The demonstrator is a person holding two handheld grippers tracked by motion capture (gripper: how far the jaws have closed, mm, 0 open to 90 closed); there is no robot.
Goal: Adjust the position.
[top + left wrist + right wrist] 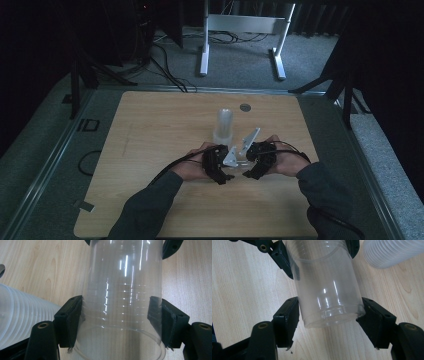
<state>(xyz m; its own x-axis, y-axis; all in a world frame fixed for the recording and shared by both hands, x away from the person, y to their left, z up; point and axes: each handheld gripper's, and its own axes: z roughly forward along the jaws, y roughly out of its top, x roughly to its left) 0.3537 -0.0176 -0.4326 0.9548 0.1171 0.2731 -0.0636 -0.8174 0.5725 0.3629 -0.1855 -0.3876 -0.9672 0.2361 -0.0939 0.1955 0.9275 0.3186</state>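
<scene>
You hold one clear plastic cup (123, 302) between both grippers, just on the near side of the cup stack (223, 126) that stands upright near the middle of the wooden table (150, 130). Your left gripper (117, 320) is closed on the cup's walls near its open rim, its pads pressing either side. Your right gripper (329, 317) clamps the same cup at its base end, where the moulded ring runs round the bottom. The cup lies roughly level above the table, rim towards your left hand (192, 167), base towards your right hand (282, 160). In the right gripper view the stack's ribbed rims sit just beyond the cup. No brand, label or writing can be read on the cup or the stack.
</scene>
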